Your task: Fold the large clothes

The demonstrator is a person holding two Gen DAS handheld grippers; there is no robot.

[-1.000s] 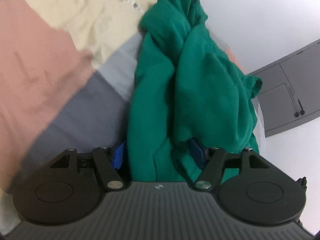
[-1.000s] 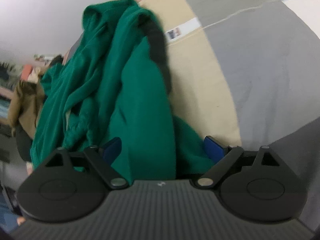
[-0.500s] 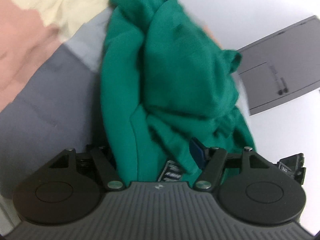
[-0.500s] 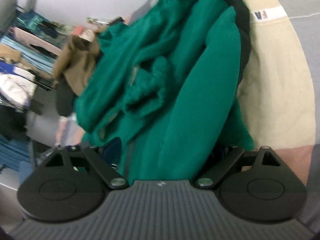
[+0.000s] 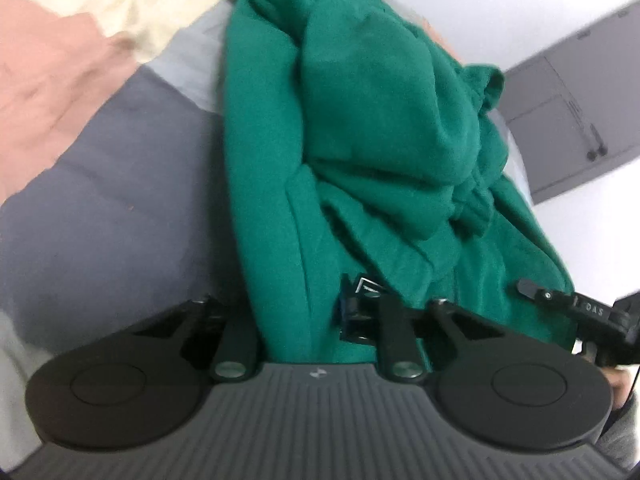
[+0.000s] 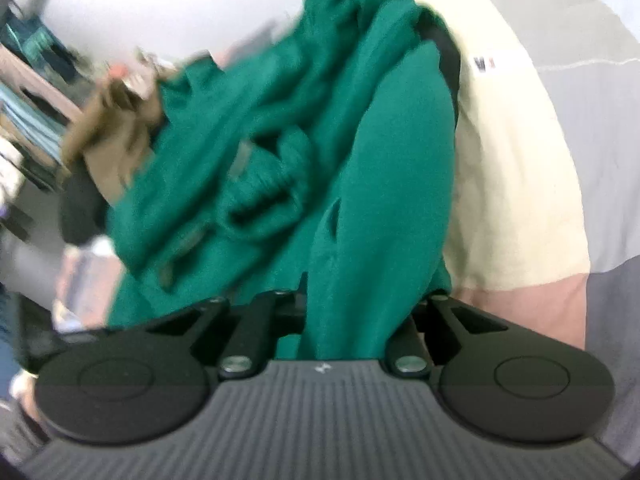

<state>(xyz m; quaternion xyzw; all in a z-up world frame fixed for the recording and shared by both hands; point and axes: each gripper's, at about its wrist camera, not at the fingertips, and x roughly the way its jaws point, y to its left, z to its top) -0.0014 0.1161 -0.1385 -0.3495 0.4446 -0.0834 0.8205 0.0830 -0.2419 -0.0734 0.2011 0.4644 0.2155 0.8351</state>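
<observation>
Firmly clamped on bunched fabric — left gripper (image 5: 298,316) and right gripper (image 6: 352,316), jaws drawn in. Filling the middle of both frames — green sweatshirt (image 5: 360,140), hanging over a patchwork bedspread (image 5: 100,184).

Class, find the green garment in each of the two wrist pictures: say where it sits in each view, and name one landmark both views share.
Left wrist: the green garment fills the centre, running from the top edge down into the left gripper.
Right wrist: the green garment fills the centre and left, running down into the right gripper.
Shared landmark: the cream fabric beneath it, upper left in the left view, right in the other.
</observation>
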